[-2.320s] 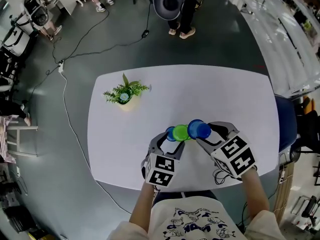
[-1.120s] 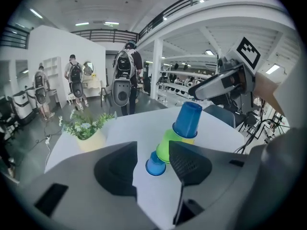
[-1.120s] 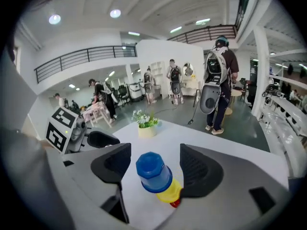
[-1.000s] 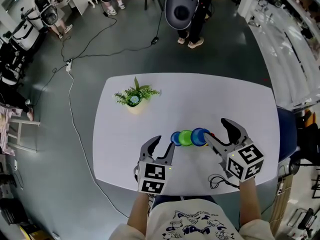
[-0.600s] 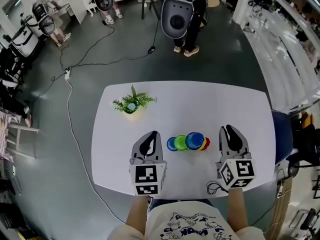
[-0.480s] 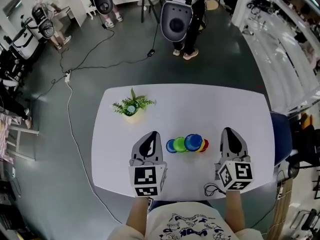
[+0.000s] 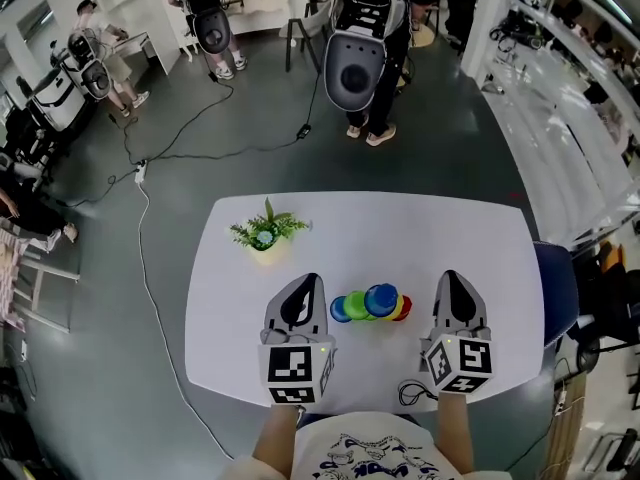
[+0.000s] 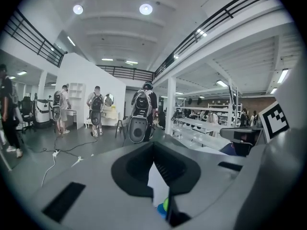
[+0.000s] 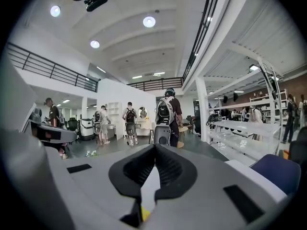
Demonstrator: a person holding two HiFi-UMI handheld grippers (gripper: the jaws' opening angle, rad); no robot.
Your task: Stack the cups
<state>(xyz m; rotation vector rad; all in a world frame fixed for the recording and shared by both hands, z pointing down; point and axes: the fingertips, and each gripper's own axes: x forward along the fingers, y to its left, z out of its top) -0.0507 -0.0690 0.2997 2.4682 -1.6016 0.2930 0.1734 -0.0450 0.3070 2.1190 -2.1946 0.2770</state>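
The worktop [image 7: 400, 230] is bare across its far half, except for a potted plant [image 7: 264, 233] near the far-left corner. The cups [image 7: 368, 304] lie bunched toward the near edge. The left claw [image 7: 305, 284] and right claw [image 7: 450, 280] flank them, jaws together, each with an open gap on its cup side. Bare strips run along the left and right edges. A cable [image 7: 412, 396] loops at the near edge beside the right claw.

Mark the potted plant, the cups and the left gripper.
potted plant [image 7: 263, 234], head view, on its green leaves.
cups [image 7: 380, 299], head view, on the large blue cup.
left gripper [image 7: 311, 281], head view, at its closed jaw tips.
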